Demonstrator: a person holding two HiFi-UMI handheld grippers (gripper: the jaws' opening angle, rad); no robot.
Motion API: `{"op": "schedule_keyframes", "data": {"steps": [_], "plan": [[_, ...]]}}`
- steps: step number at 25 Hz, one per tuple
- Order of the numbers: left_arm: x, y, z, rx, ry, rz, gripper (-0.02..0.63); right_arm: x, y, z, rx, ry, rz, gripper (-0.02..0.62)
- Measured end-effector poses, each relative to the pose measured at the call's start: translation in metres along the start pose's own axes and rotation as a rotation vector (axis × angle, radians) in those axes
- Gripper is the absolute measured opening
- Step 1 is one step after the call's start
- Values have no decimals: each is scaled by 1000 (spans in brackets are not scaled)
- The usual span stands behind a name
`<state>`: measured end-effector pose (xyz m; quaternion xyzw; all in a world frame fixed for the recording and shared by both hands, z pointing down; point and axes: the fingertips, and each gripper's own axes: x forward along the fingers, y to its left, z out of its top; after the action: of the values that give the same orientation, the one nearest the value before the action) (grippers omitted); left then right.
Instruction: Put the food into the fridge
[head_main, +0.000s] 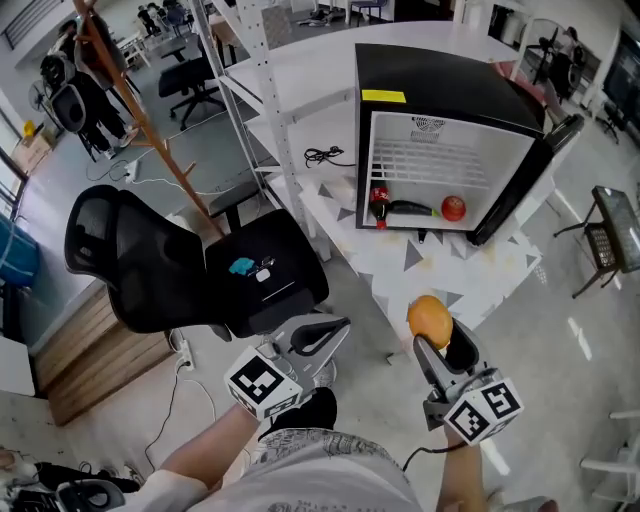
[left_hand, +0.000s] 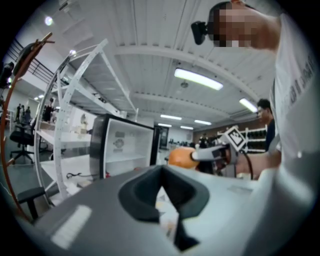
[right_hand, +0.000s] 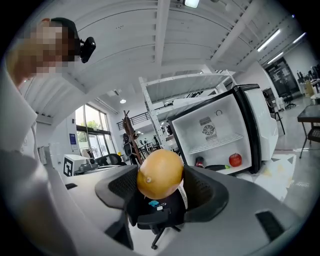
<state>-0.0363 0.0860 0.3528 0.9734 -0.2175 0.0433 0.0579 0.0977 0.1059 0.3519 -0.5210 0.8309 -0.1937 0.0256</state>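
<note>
Right gripper view: the right gripper (head_main: 440, 338) has its jaws clamped on an orange (right_hand: 160, 174), one pad on each side, held in the air well short of the fridge (head_main: 440, 90). The left gripper (head_main: 335, 328) has its jaws closed together with nothing between them.

Task status, as I judge it:
1. Three items lie on the fridge floor: a red round fruit (head_main: 453, 207), a dark long vegetable (head_main: 410, 209) and a small red-and-dark item (head_main: 379, 200) that I cannot identify.
2. The orange remains to be placed.
3. The wire shelf (head_main: 430, 160) is bare.

Surroundings: the door (head_main: 520, 190) stands open to the right, so the opening is clear. The fridge sits on a white table (head_main: 470, 280), and its near edge lies between the orange and the opening. A black office chair (head_main: 180, 260) stands to the left, off the direct path.
</note>
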Motion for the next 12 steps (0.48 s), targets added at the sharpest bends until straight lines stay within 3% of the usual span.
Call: {"op": "schedule_keyframes", "data": {"steps": [12], "plan": [[42, 121, 11, -13, 16, -58, 6, 111, -35, 28, 11, 20, -67, 277]]}}
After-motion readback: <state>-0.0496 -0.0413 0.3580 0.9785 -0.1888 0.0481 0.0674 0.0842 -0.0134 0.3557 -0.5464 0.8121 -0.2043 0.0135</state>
